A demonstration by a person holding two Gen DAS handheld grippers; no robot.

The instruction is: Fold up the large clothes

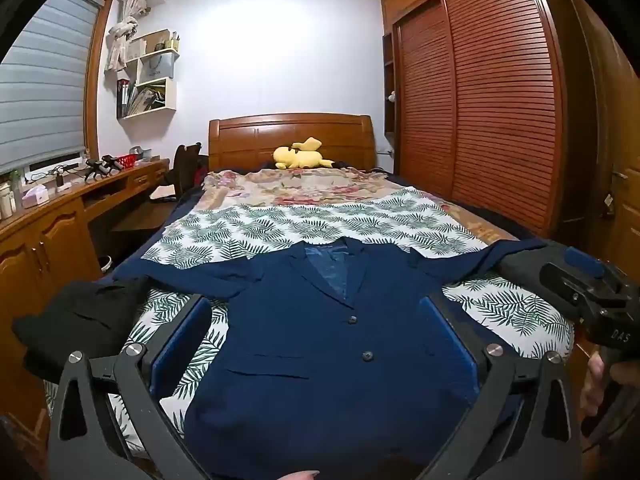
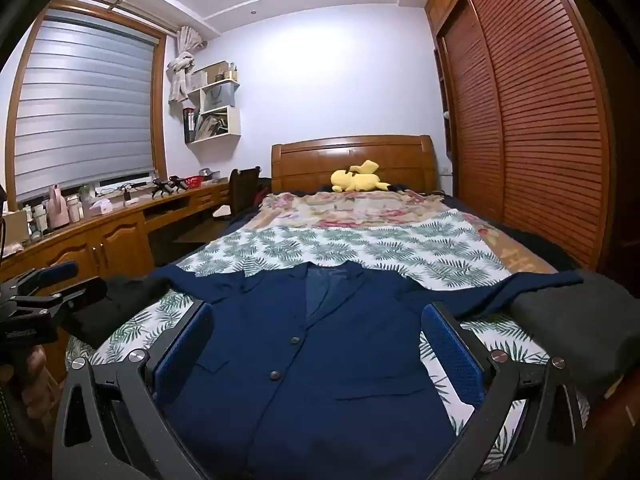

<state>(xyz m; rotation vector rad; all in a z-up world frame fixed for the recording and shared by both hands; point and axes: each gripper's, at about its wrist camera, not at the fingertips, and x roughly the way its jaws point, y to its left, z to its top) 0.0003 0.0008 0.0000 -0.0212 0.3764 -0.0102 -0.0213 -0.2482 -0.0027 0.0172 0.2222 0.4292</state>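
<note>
You haven't started folding: navy blazer (image 1: 320, 344) lies flat, buttoned, sleeves spread, at the bed's (image 1: 520, 312) foot edge, with left gripper (image 1: 316, 344) and right gripper (image 2: 316, 344) both spread wide, empty.

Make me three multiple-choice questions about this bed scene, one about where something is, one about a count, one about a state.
1. Where does the yellow plush toy lie?
A. by the headboard
B. on the desk
C. on the blazer

2. How many front buttons show on the navy blazer?
A. none
B. two
C. five

3. How does the blazer lie?
A. rolled up
B. folded in half
C. spread flat, sleeves out

Answers: 1 A, it rests at the bed's far end. 2 B, two dark buttons down the closure. 3 C, both sleeves stretch sideways.
</note>
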